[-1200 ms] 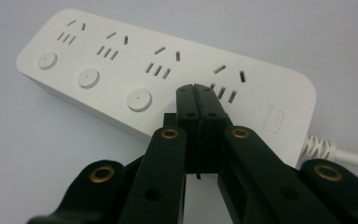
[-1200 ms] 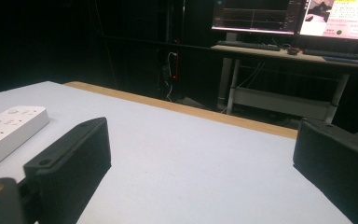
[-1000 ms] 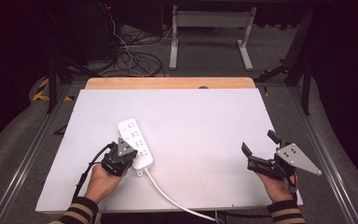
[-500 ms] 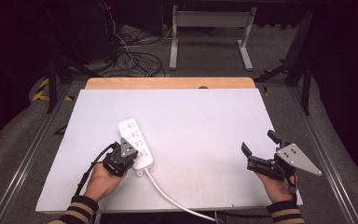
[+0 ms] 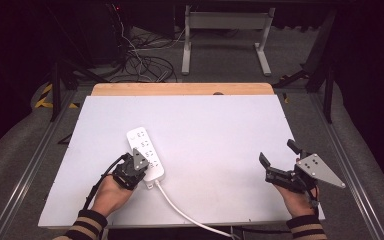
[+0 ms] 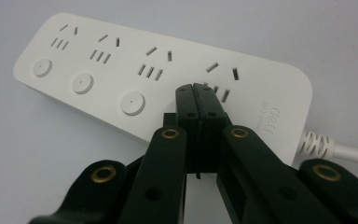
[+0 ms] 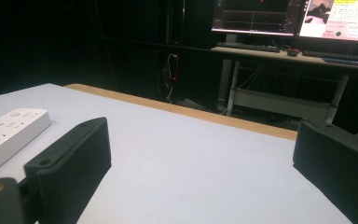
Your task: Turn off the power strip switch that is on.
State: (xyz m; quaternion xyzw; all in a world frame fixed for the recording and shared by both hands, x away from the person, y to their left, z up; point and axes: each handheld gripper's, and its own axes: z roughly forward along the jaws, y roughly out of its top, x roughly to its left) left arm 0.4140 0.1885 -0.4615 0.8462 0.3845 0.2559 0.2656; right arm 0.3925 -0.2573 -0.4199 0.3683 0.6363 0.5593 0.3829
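Table (image 5: pixel 220 125): wide, flat, pale grey-white top with a light wooden strip along its far edge, set over a dark floor with loose cables.

Power strip (image 5: pixel 145 154): white, oblong, moulded plastic, lying flat on the near left part of the table, long axis running near to far. The left gripper view shows four socket groups and three round white push-buttons (image 6: pixel 83 83) in a row along one side. A fourth button, if present, would sit beneath the closed jaws; it cannot be seen.

Cord (image 5: pixel 190 212): white, round, leaving the near end of the strip through a ribbed strain relief and trailing to the near table edge.

Left gripper (image 6: pixel 196 88): black, two-jaw, hand-held, jaws pressed together with nothing between them, tips set down on the strip's top face at the socket group nearest the cord end.

Right gripper (image 5: pixel 275 159): black, two-jaw, with grey three-cornered plate, jaws spread wide and empty, resting at the near right of the table, well apart from the strip.

Step in hand, as judged: pressing a switch at the cord end of the strip with the closed left tips. The next move probably calls for a short, straight downward push, then a clean lift, without sliding the strip.

Writing: a faint embossed mark (image 6: pixel 269 116) near the cord end, seemingly reading "deli"; smaller lettering beside it is illegible.
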